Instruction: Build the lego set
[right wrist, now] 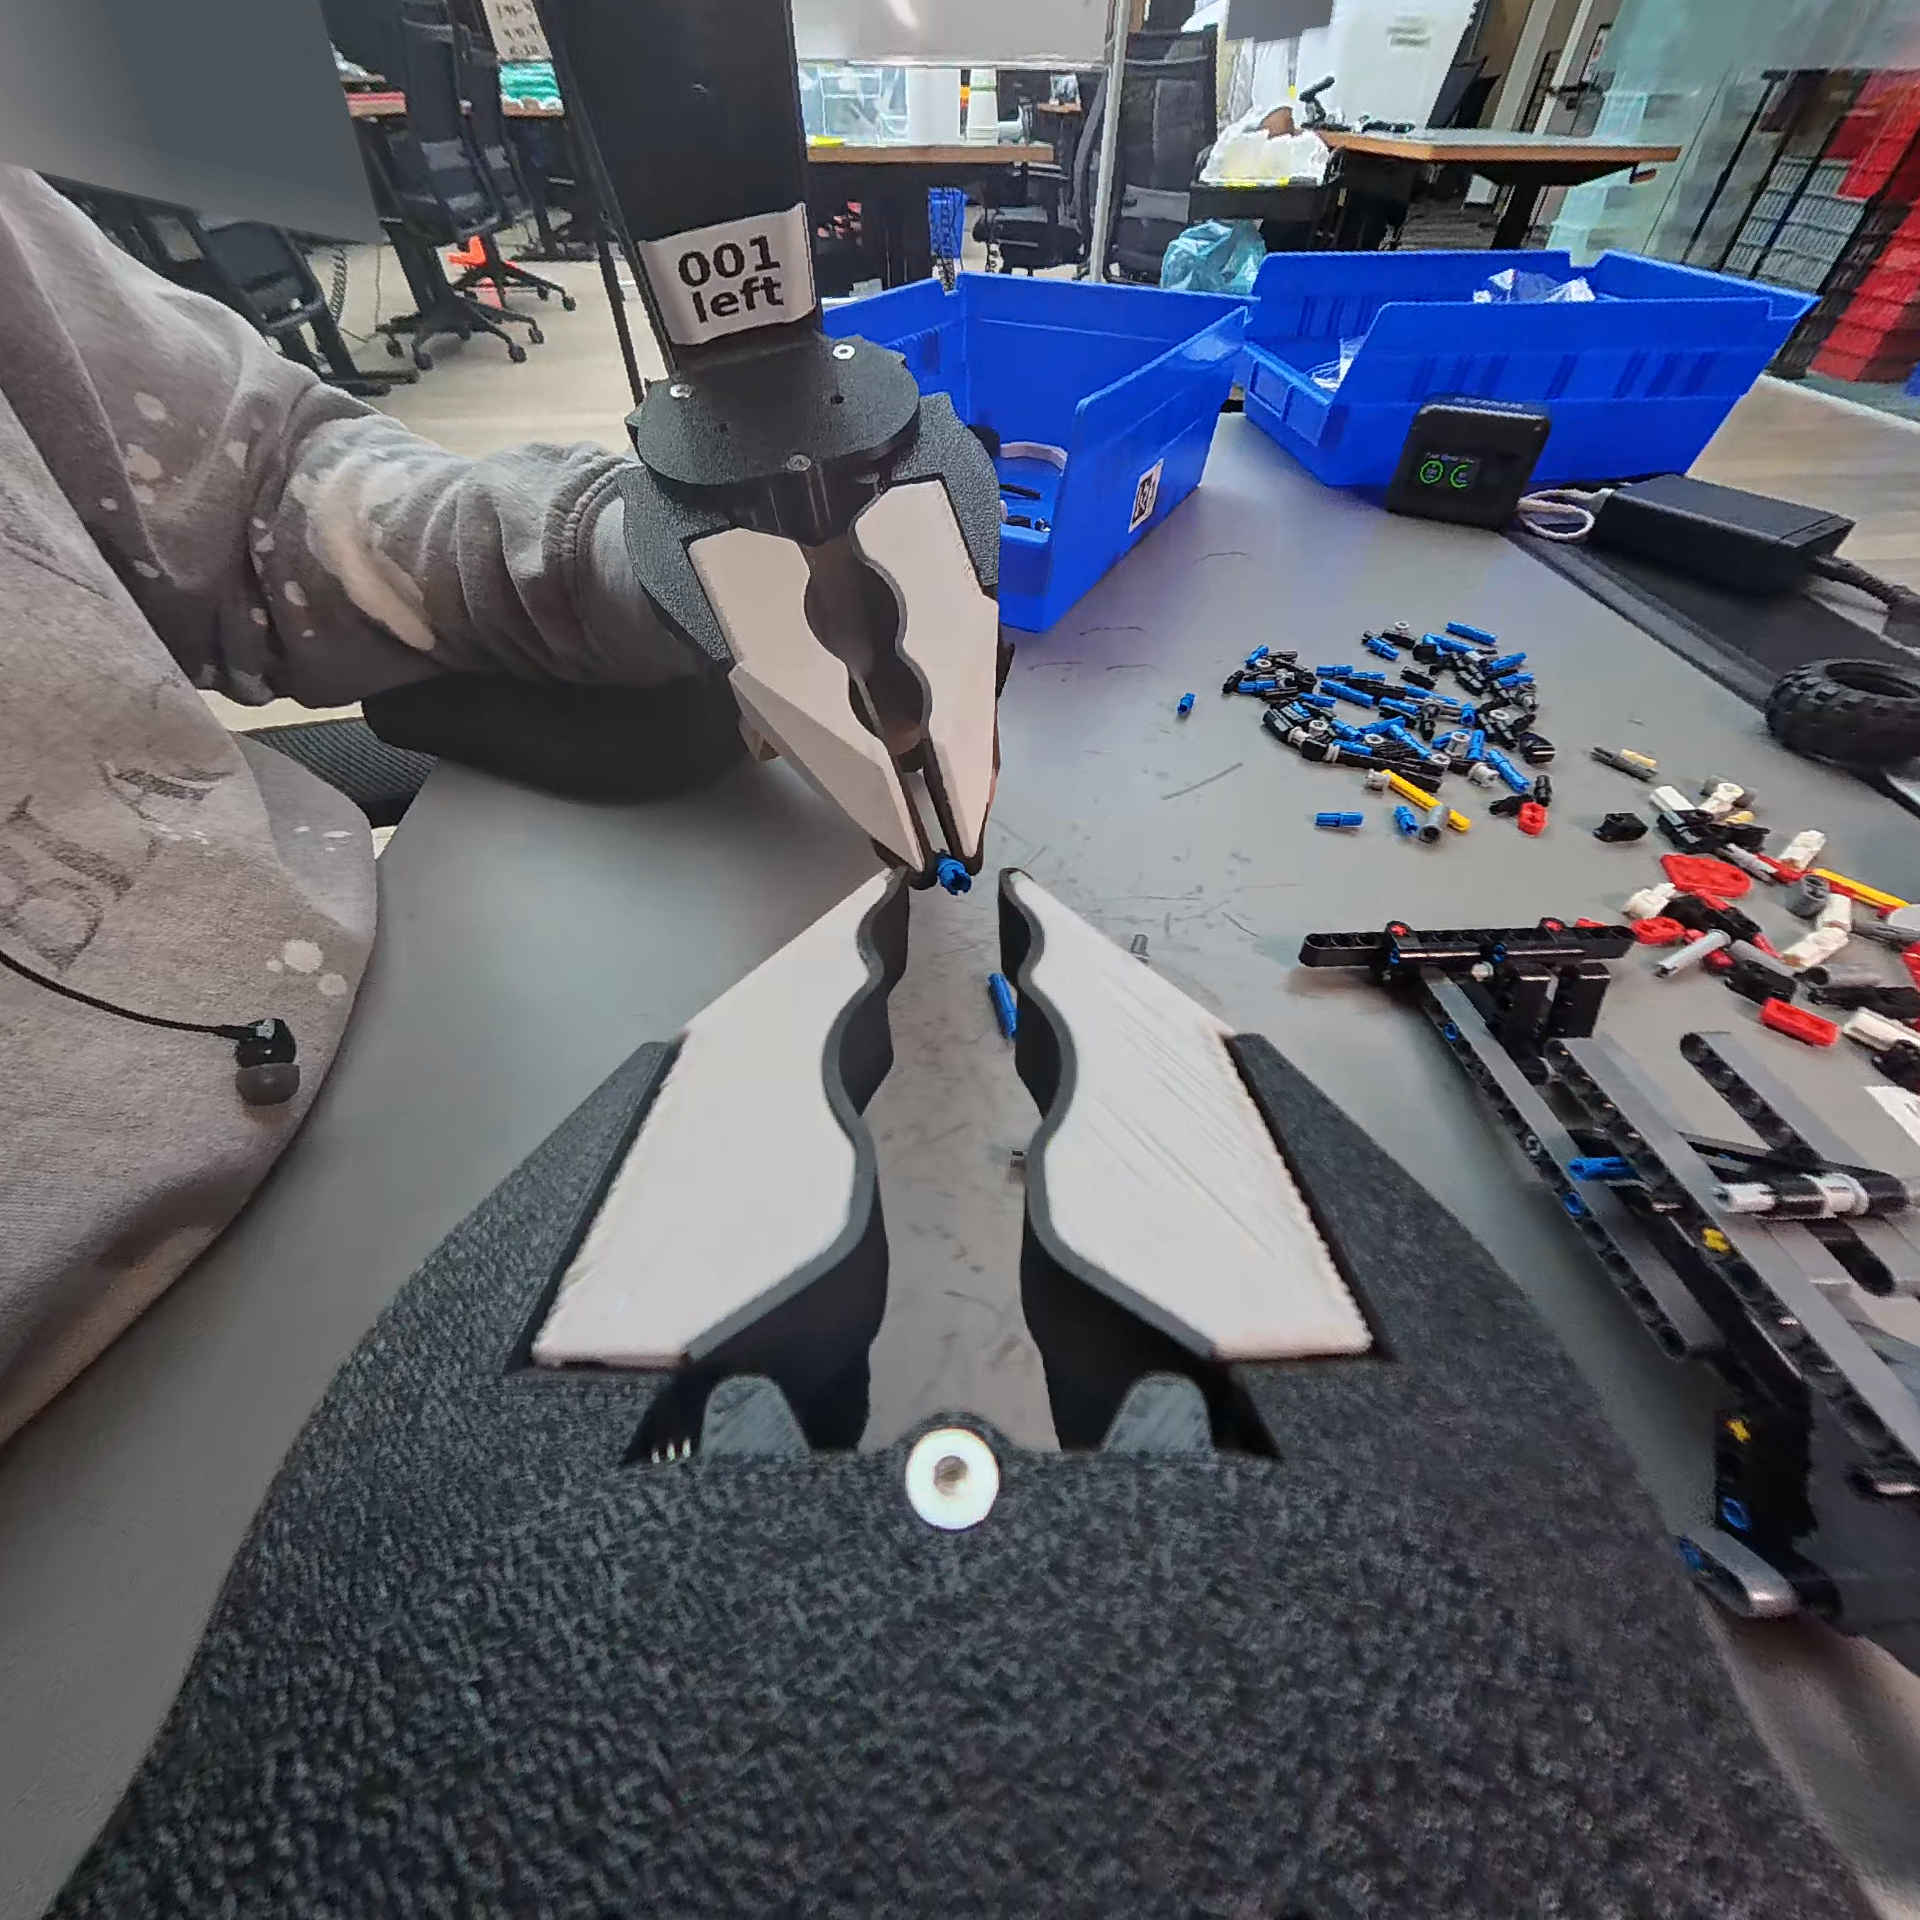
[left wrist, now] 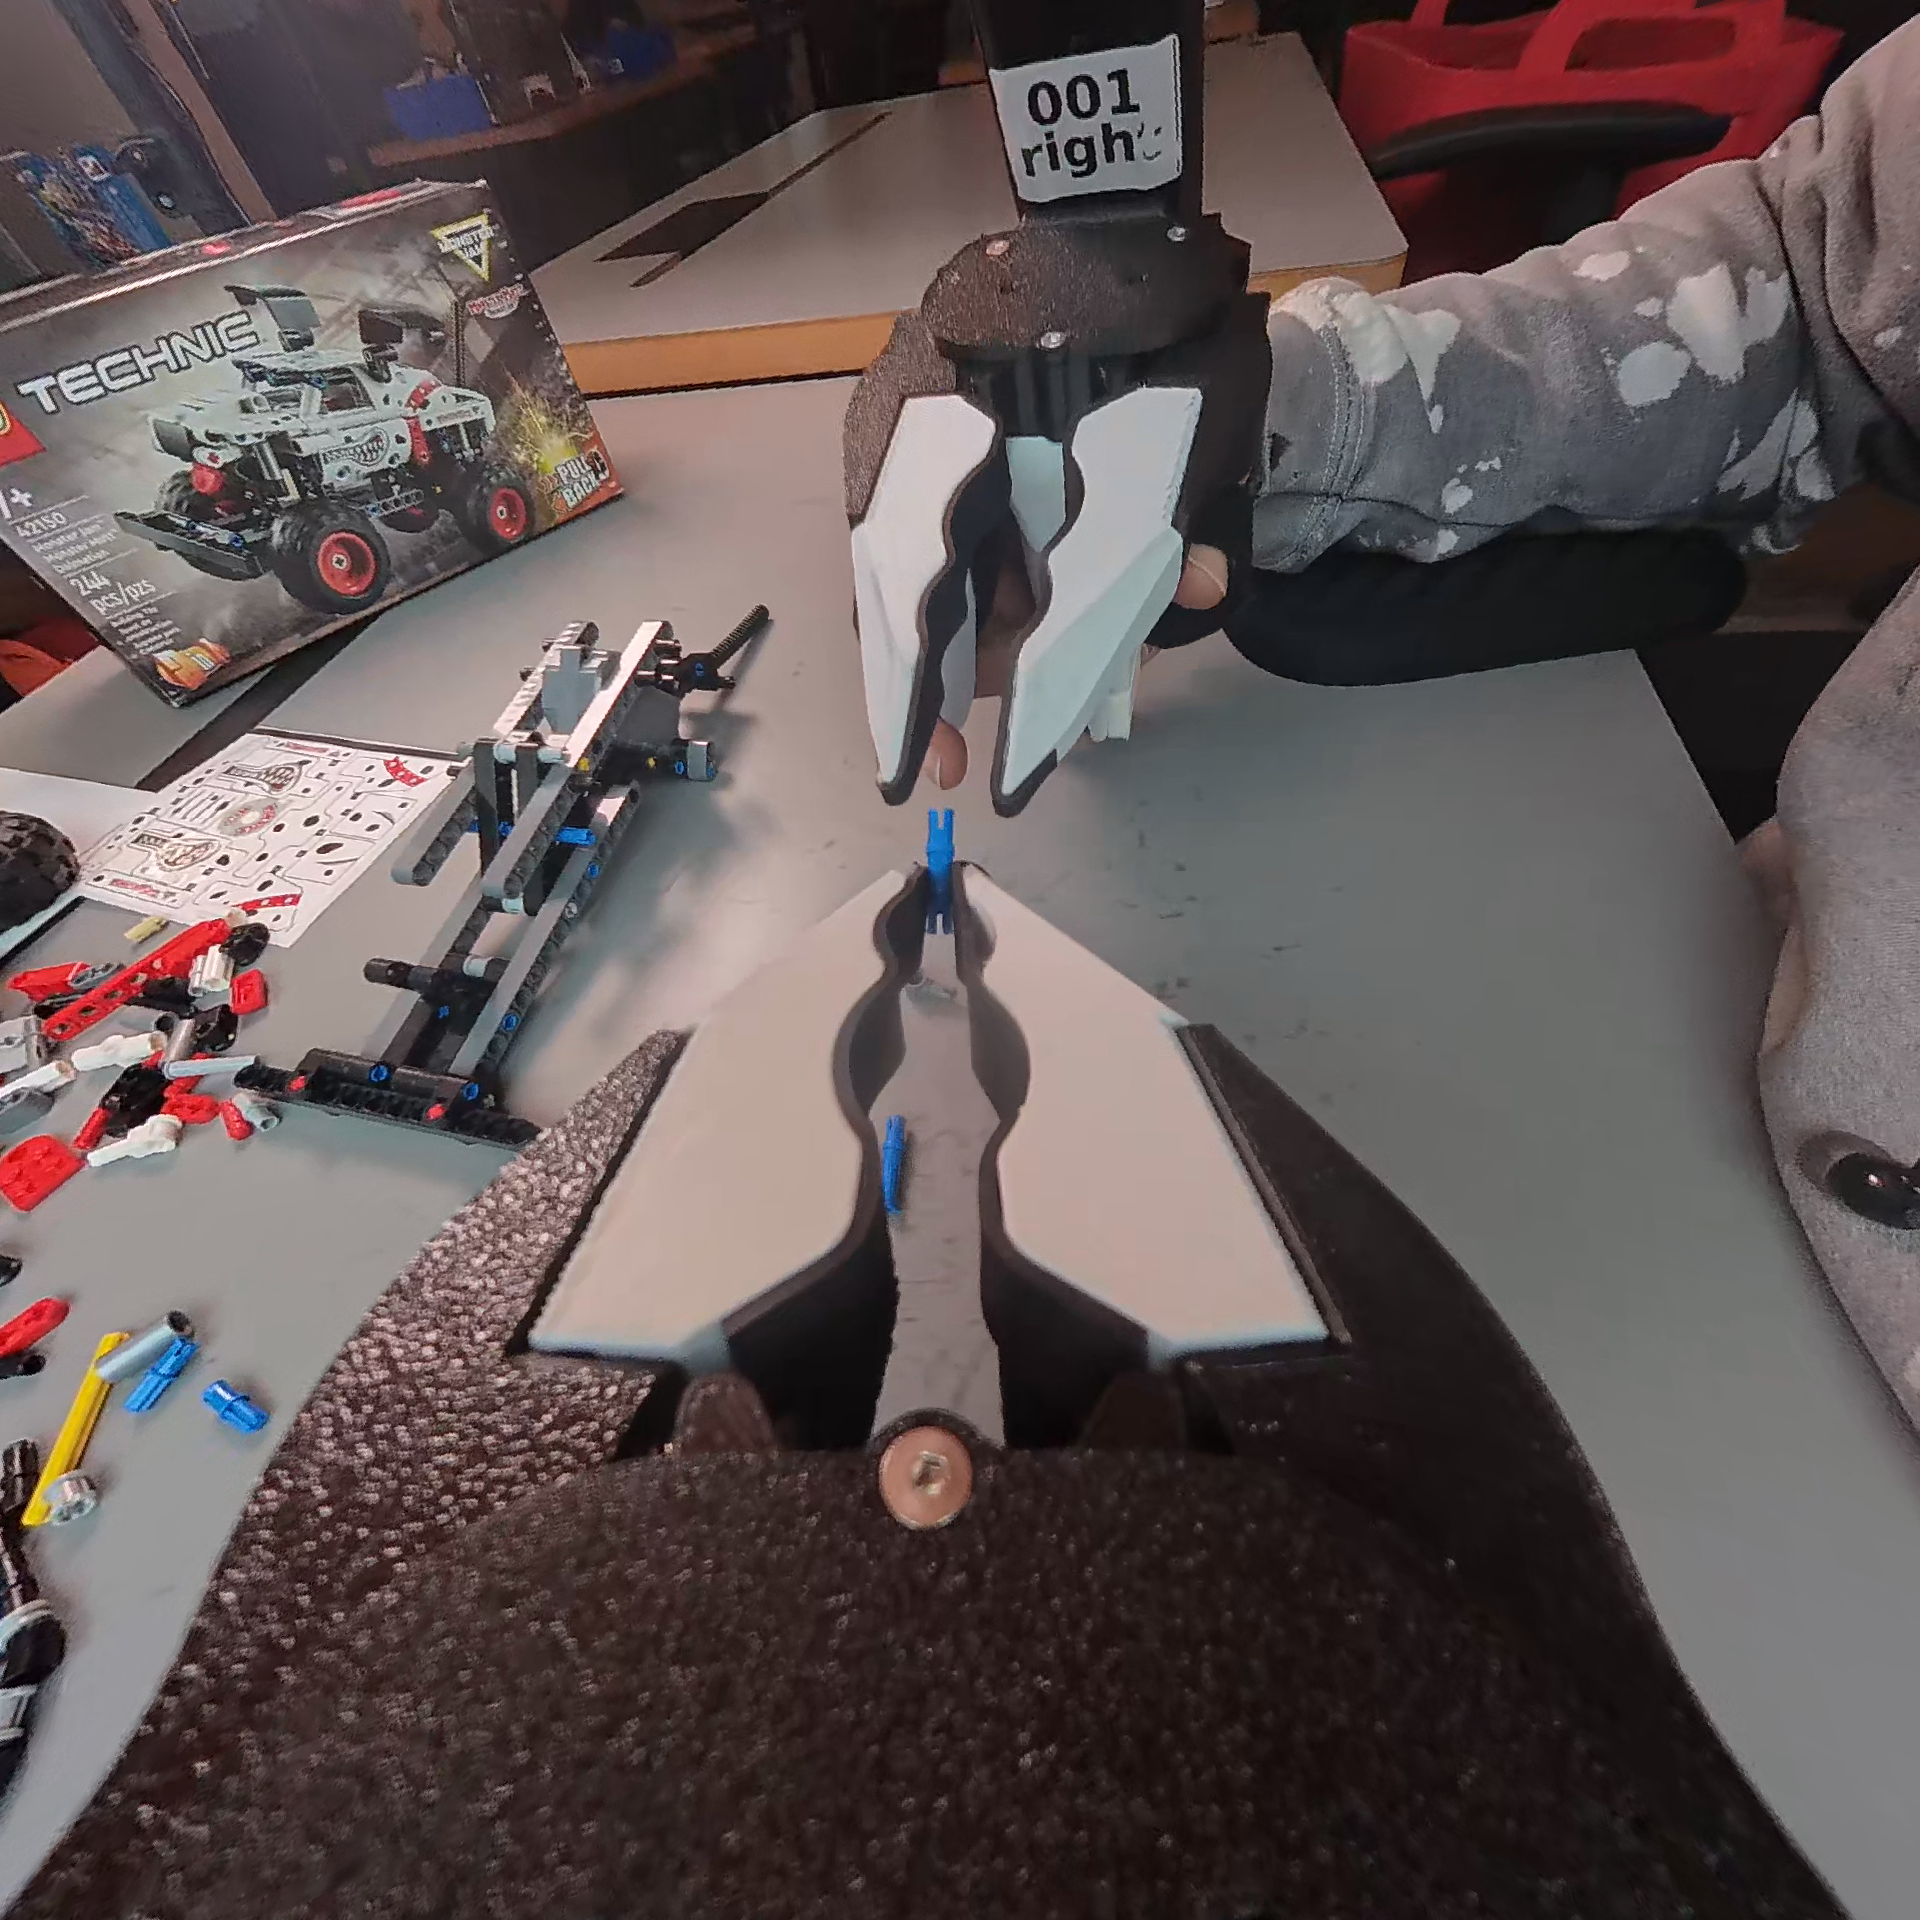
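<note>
Pin point(left wrist: 939, 871) action up front: the left gripper point(left wrist: 940, 878) is pinched tight on a little blue pin, which sticks straight out past its tips toward 12 o'clock in the left wrist view. Facing it nose to nose is the right gripper point(left wrist: 948, 795), fingers spread a bit with nothing between them, tips just beside the pin's free end but not touching as far as one can tell. In the right wrist view the right gripper point(right wrist: 951, 883) shows that same modest gap, with the pin point(right wrist: 950, 873) sitting right at the mouth. A second blue pin point(left wrist: 894, 1164) lies loose on the grey table point(left wrist: 1351, 987) under the left gripper. The half-built truck frame point(left wrist: 540, 862) rests at about 10 o'clock in the left view, well apart from the grippers, with the box point(left wrist: 281, 416) behind it, a sticker sheet point(left wrist: 260, 821) beside it, and scattered parts point(left wrist: 145, 1039) at 9 o'clock. Blue bins point(right wrist: 1091, 436) sit at 1 o'clock in the right view.
</note>
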### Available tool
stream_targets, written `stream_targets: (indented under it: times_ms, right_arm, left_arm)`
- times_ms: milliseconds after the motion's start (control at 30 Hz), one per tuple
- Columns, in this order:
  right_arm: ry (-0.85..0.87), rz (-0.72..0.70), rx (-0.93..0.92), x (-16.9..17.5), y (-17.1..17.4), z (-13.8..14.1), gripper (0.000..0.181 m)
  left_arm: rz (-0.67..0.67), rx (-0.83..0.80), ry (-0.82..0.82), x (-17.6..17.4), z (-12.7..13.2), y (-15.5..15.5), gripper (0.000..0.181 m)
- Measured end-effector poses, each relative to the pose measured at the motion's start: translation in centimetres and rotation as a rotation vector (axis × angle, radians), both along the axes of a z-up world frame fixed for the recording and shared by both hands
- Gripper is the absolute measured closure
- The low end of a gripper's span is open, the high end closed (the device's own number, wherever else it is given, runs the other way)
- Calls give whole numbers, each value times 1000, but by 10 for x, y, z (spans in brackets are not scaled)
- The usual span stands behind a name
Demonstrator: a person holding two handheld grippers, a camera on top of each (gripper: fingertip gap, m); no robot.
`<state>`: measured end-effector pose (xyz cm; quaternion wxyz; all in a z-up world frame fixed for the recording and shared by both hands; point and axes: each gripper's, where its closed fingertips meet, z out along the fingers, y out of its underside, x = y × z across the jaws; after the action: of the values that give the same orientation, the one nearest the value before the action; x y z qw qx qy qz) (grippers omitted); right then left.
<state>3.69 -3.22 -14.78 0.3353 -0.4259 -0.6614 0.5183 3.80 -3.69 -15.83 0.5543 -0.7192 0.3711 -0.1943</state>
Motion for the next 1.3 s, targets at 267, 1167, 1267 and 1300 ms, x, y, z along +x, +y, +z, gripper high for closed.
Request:
stream_targets:
  times_ms: [267, 1167, 1267, 1300]
  right_arm:
    - [-29, 29, -3, -1, -9, -8, 174]
    - [-37, -442, 83, 7, 102, -8, 177]
    - [-70, -393, 95, 5, 93, -17, 177]
    - [-79, -374, 100, 5, 89, -19, 177]
  left_arm:
    - [-38, 5, 14, 6, -2, -5, 176]
    - [34, -237, 276, 10, -66, 12, 157]
    - [80, -260, 293, 10, -70, 19, 159]
    - [101, -266, 296, 10, -71, 22, 159]
